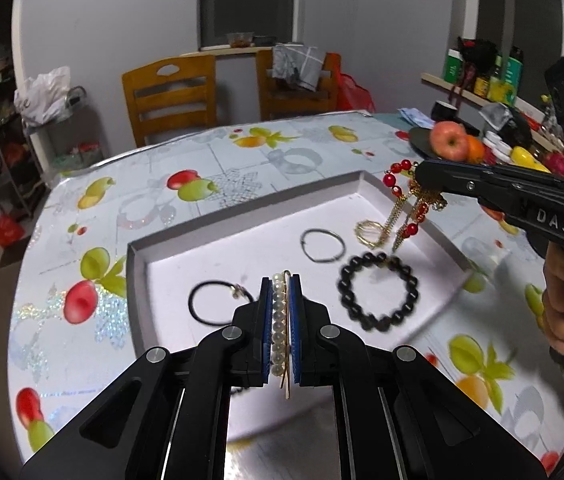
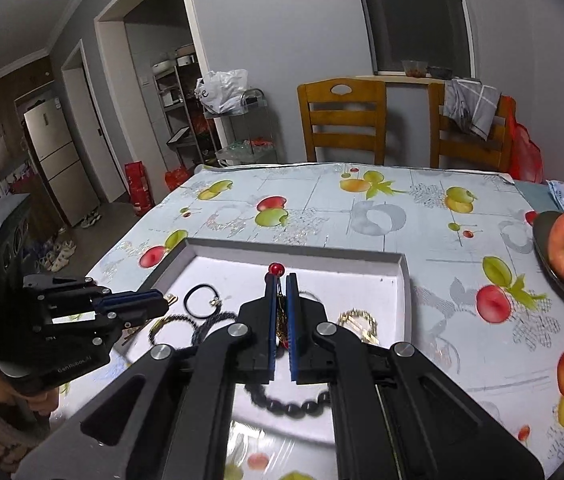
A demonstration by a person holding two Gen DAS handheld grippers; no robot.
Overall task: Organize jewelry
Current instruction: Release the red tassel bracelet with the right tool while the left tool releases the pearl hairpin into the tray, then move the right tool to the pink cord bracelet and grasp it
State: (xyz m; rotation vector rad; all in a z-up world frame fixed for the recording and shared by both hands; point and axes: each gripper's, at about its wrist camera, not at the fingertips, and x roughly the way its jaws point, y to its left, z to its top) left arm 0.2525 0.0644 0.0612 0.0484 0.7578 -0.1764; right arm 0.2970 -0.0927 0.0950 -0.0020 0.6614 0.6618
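A shallow white tray [image 1: 241, 212] lies on the fruit-print table. In it are a black bead bracelet [image 1: 378, 290], a thin dark ring [image 1: 322, 245], a gold ring piece [image 1: 370, 233] and a black hair tie [image 1: 217, 302]. My left gripper [image 1: 280, 280] is shut on a pearl hair clip [image 1: 279, 320] above the tray's near side. My right gripper [image 2: 280, 280] is shut on a red-bead and gold-chain ornament [image 1: 406, 200], which hangs over the tray's right part. The left gripper also shows in the right wrist view [image 2: 157, 300], at the tray's left edge.
A dark plate with an apple [image 1: 448, 140] and other fruit stands at the table's far right. Two wooden chairs [image 1: 169, 96] stand behind the table. A shelf with bottles [image 1: 482, 80] runs along the right wall. A rack [image 2: 237, 128] stands by the doorway.
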